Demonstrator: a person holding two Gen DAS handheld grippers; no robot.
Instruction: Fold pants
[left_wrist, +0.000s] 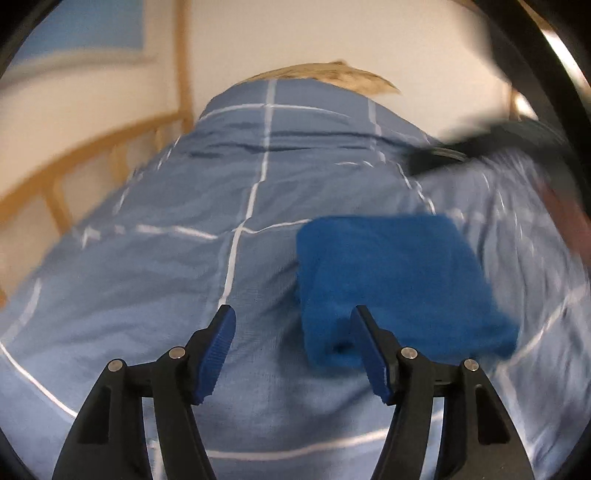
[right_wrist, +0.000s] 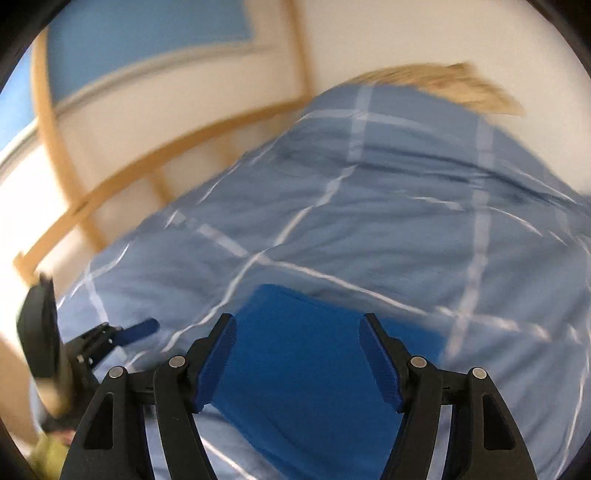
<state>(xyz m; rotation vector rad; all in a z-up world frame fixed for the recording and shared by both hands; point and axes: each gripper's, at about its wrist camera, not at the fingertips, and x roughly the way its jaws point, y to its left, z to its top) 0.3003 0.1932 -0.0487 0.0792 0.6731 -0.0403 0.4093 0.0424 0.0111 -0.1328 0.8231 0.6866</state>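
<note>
Folded pants (left_wrist: 399, 284) lie on the bed's duvet (left_wrist: 184, 258), right of the left gripper (left_wrist: 293, 321). Right gripper (right_wrist: 297, 328) hangs over the pants. Wooden rail (left_wrist: 74, 162) runs along the bed's left side; pillow (left_wrist: 332, 75) lies behind the duvet.

Black tongs (left_wrist: 293, 325), ribbed blue pads (left_wrist: 218, 354), silver screws.

The right tongs (right_wrist: 297, 326), black arms with ribbed blue pads, stand spread wide with nothing between them, above a folded rectangle of bright blue pants (right_wrist: 295, 387). The pants lie flat on a light blue bed cover with a white grid pattern (right_wrist: 388, 206). At lower left the other black tongs (right_wrist: 138, 328) show one blue pad. A curved wooden bed rail (right_wrist: 166, 162) runs behind.
</note>
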